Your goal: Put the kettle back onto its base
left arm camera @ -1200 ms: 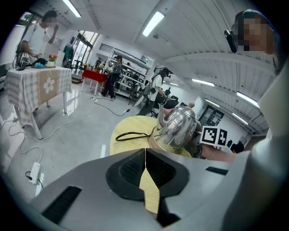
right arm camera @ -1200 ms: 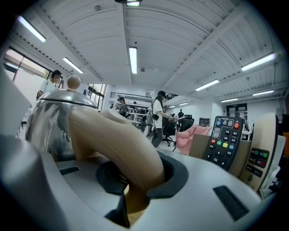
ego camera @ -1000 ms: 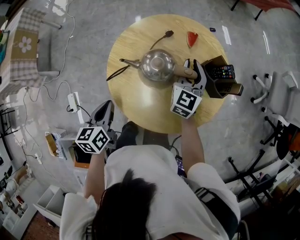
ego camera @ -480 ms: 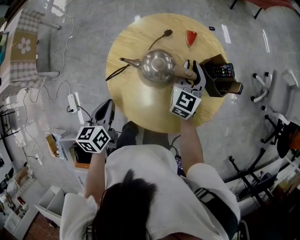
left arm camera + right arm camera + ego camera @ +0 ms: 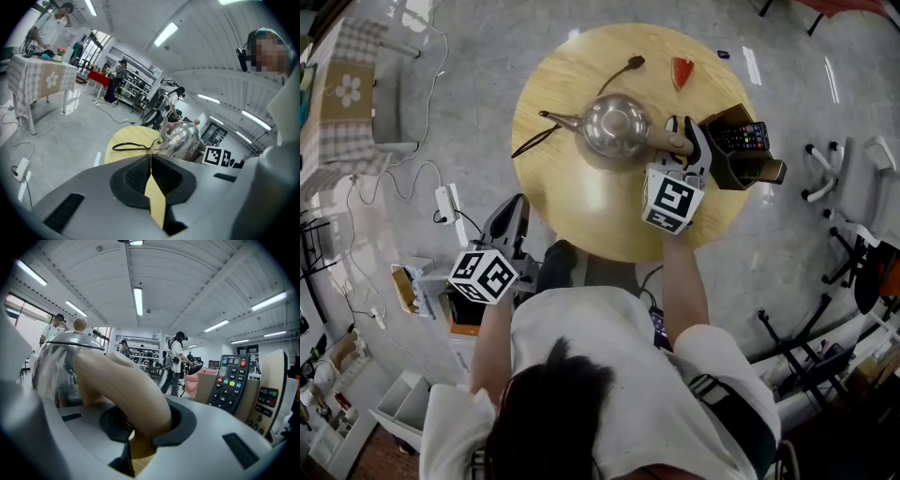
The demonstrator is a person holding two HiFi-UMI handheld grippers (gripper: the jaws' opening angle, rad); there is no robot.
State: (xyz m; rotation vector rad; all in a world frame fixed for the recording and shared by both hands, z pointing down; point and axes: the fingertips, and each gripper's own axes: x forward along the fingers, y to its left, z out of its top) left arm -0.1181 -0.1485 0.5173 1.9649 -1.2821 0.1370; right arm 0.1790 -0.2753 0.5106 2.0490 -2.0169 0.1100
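**Head view: kettle on the tabletop, held at its handle by the right claw**

In the head view the steel kettle (image 5: 616,125) is seen upright on the round wooden tabletop (image 5: 581,211). Its thin spout (image 5: 549,118) is turned to the picture's left and its beige handle (image 5: 667,142) to the right. A base cannot be made out beneath the kettle.

The right claw (image 5: 686,142) is closed on that handle, at the kettle's right side. In the right gripper view the handle is shown running down between the two jaws, with the dark pads pressed against its sides. The kettle's shiny body and its small lid knob are seen just behind, to the left.

The left claw (image 5: 514,214) is held off the tabletop and over the floor (image 5: 412,234). It is placed to the left of the kettle and nearer the person, well apart from it. In the left gripper view its jaws are shown met at their tips, with nothing held between them. The kettle is seen beyond them, on the tabletop.

A black cord (image 5: 534,143) lies on the tabletop just left of the kettle, under the spout. A second run of cord ends in a plug (image 5: 636,65) beyond the kettle. A red wedge (image 5: 682,73) lies beyond the kettle and to its right. A brown box (image 5: 766,175) with remote controls (image 5: 742,141) stood in it is placed right of the kettle, just past the right claw.
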